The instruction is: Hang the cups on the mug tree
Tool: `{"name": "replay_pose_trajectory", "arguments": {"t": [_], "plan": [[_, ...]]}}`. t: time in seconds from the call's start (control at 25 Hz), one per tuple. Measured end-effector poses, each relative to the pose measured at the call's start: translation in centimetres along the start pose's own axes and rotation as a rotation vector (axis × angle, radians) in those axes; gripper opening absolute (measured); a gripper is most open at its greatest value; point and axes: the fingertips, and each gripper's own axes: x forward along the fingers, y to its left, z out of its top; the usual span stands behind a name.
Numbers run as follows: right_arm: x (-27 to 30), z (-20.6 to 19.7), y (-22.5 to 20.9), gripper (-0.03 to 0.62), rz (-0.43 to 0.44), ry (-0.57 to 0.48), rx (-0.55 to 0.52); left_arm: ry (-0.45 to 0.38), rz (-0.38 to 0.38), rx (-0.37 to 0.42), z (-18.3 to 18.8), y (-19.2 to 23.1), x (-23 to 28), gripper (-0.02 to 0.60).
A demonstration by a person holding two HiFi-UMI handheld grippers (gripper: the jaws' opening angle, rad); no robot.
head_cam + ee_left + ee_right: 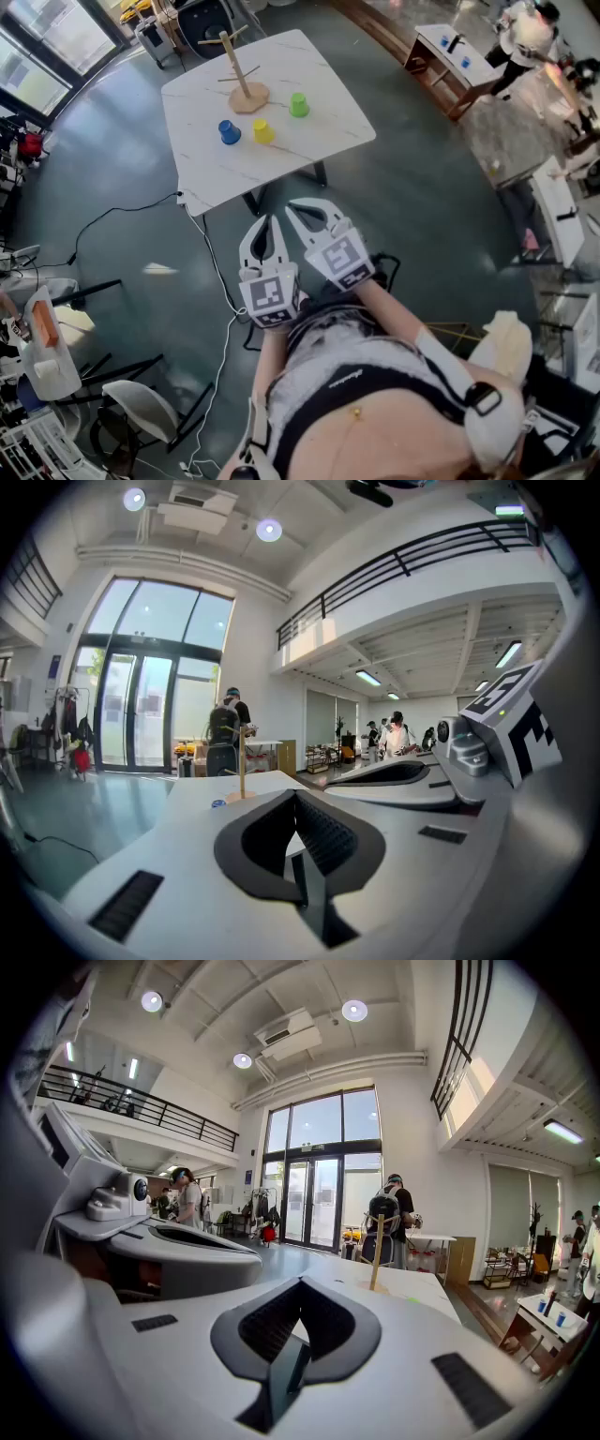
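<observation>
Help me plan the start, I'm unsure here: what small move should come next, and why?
Probably step forward toward the table. The left claw and right claw are shut, empty and held well short of it. On it the blue cup, yellow cup and green cup stand beside the mug tree, none hung yet.

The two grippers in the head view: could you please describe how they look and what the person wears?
Both the left gripper and right gripper have white, curved jaws tapering to tips, lined with black ribbed pads. Each carries a cube with black-and-white square markers. The person wears a black-and-white top.
</observation>
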Motion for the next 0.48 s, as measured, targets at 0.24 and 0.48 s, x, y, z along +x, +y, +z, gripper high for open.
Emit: {"name": "replay_pose_trajectory", "arguments": {"t": [0.24,0.48], "plan": [[-0.3,-0.2,-1.3,0.000,0.002,-0.015,0.017,0.008,0.013,-0.010,-0.2,-0.7,1.1,-0.008],[-0.9,-0.8,-2.8,0.000,0.023,-0.016,0.019,0.004,0.028,-0.027,0.1,-1.7,1.8,-0.008]]}}
